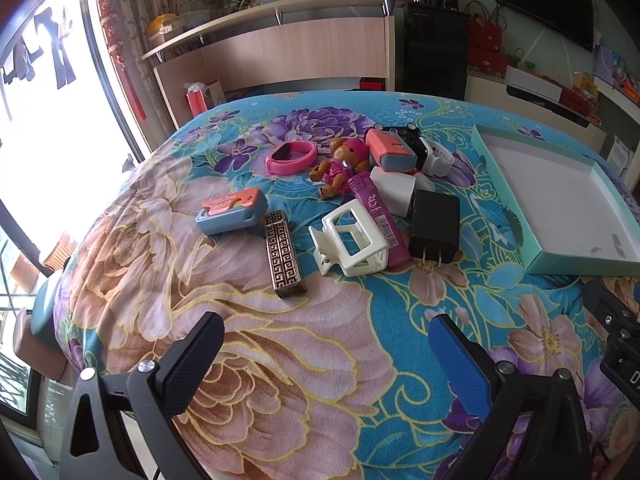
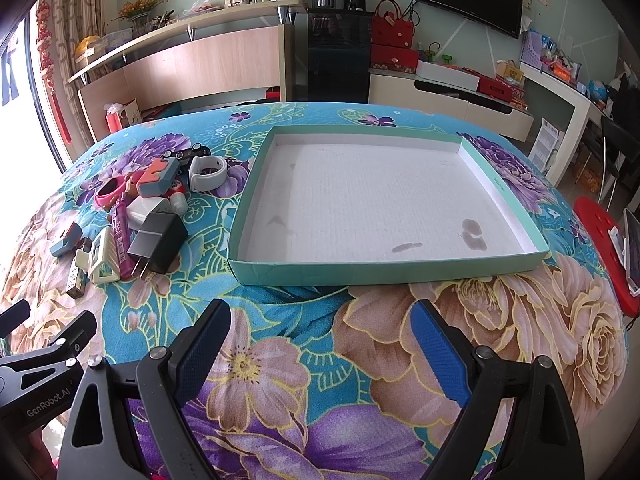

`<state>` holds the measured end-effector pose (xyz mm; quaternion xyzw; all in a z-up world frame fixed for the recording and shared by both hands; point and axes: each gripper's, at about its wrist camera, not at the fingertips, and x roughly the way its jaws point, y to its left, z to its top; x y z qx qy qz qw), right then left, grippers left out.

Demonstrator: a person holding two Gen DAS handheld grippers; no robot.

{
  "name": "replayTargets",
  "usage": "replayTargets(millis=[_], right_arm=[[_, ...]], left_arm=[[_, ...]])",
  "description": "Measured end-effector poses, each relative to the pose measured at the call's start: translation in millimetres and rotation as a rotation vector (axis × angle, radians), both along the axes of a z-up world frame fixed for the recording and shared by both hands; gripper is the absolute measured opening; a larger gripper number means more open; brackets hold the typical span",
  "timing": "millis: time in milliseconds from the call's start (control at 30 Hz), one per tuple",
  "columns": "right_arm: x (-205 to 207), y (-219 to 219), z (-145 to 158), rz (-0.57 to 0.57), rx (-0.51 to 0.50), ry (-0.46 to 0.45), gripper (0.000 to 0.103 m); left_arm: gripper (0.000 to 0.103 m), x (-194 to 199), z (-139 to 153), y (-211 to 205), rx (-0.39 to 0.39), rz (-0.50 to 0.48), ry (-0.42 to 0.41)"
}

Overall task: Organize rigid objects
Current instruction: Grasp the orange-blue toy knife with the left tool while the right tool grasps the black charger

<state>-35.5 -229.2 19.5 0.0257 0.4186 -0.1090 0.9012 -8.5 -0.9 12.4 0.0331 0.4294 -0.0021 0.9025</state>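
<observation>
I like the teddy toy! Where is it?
In the left wrist view the teddy toy lies on the flowery cloth, between the pink wristband and the purple lighter.
</observation>
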Motion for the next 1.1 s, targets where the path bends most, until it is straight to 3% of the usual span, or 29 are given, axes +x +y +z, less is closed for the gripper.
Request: replayTargets(millis=[67, 167, 300, 500, 767, 1033, 1067, 1100], right_arm=[[-0.4, -0.4, 1.9, 0.009, 0.008, -0.002, 0.092], [4.2, -0.2, 6.9, 0.037, 0.033, -0.003, 0.092], [20.5, 8.3, 20.6, 0.083, 0.05, -0.015, 0.092], [51.9, 45.1, 31.8, 0.202, 0.033, -0.017, 0.092], [87.2, 89.3, 12.1, 0.34, 0.036, 0.033, 0.091], [109.6, 106.0, -9.9, 0.373, 0.046, 0.089, 0.085], [111.0, 106.5, -11.7, 0.373, 0.047, 0.092, 0.082], [113.0, 106.8, -14.0, 0.37, 0.047, 0.097, 0.072]], left_arm=[[0.103, 2.6, 8.9, 8.5, -0.043, -0.021, -0.018], [0.103, 16.4, 21.0, 23.8, 0.003, -0.018, -0.05], [0.103, 42.0, 26.5, 56.7, -0.048, 0.027, -0.026], [0.103, 72.8, 12.5, 89.5, -0.058, 0.086, 0.024], [0.103, 100.1, -9.5, 99.4, -0.063, 0.094, 0.065], [0.097, 121.8, -28.2, 102.4, -0.089, 0.091, 0.096], [0.096, 123.6, -30.0, 102.7, -0.09, 0.09, 0.098], [0.094, 125.3, -31.6, 102.8, -0.094, 0.088, 0.101]])
